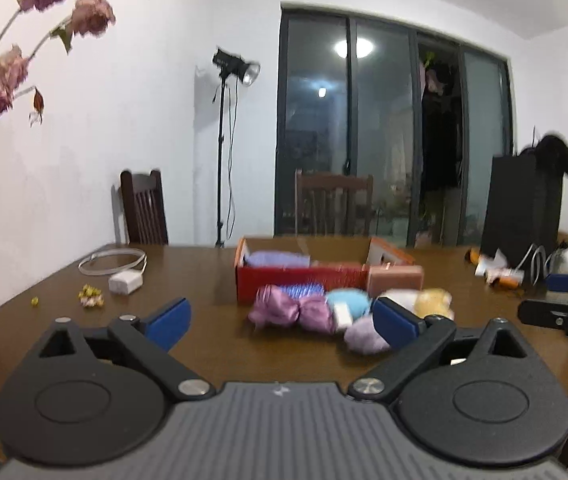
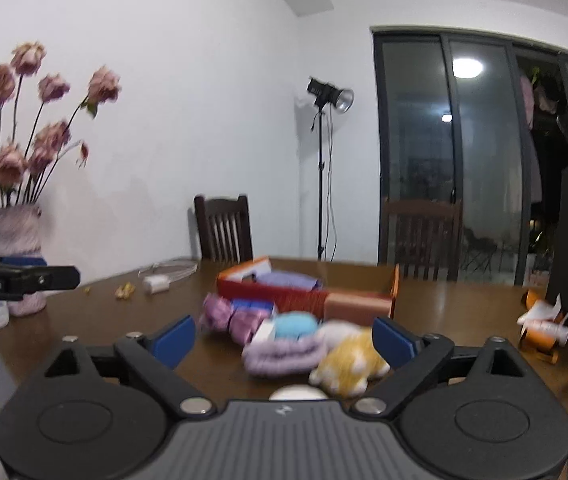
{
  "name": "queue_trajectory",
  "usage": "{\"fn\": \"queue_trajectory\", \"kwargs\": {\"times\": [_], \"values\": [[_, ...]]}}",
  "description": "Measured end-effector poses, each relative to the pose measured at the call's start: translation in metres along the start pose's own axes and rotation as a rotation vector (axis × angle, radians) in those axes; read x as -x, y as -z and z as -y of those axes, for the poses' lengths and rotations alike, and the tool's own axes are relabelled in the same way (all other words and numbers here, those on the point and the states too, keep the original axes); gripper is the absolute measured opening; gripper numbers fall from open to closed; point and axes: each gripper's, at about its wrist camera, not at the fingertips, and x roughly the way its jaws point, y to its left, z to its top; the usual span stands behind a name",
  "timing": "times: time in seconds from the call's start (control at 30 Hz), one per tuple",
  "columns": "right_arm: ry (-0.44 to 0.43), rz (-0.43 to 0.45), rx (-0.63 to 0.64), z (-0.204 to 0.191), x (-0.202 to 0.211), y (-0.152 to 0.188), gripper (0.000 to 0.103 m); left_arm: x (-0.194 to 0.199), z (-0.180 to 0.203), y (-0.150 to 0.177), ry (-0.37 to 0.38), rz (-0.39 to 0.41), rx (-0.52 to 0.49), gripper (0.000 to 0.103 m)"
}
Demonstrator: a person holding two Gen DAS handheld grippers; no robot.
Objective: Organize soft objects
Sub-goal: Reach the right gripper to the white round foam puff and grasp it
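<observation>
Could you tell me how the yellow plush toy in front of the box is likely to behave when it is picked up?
The yellow plush toy looks stuffed and fuzzy, so it would probably squash between the fingers rather than slip. It seems light for its bulk. Lying slumped against the folded lilac cloth, it will likely sag when lifted.

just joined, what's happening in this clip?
A person holds a two-finger gripper in each hand over a brown table. Both the left gripper and the right gripper are open and hold nothing. A pile of soft items lies in front of an open red box: a pink satin bundle, a blue ball, a folded lilac cloth and a yellow plush toy. One lilac item already sits in the box.
</observation>
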Motion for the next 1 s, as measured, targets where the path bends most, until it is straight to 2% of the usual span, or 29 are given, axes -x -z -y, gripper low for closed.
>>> {"fn": "queue_trajectory", "kwargs": {"times": [0.1,0.3,0.53,0.6,0.73,0.87,1.0], "values": [[0.023,-0.026,0.021,-0.004,-0.006,0.011,0.095,-0.018,0.0,0.005,-0.001,-0.032,-0.005,0.1],[0.065,-0.062,-0.044,0.012,-0.026,0.014,0.095,-0.058,0.009,0.009,0.062,-0.084,0.003,0.1],[0.106,-0.142,-0.119,0.036,-0.065,0.021,0.091,-0.122,0.02,0.018,0.211,-0.199,0.09,0.097],[0.095,-0.163,-0.129,0.04,-0.076,0.023,0.087,-0.134,0.026,0.018,0.256,-0.224,0.094,0.092],[0.081,-0.213,-0.174,0.05,-0.099,0.022,0.066,-0.156,0.043,0.021,0.367,-0.281,0.109,0.077],[0.008,-0.271,-0.225,0.059,-0.108,0.025,0.061,-0.172,0.052,0.025,0.429,-0.317,0.119,0.071],[-0.052,-0.321,-0.284,0.064,-0.116,0.034,0.061,-0.184,0.043,0.026,0.398,-0.334,0.16,0.069]]}}
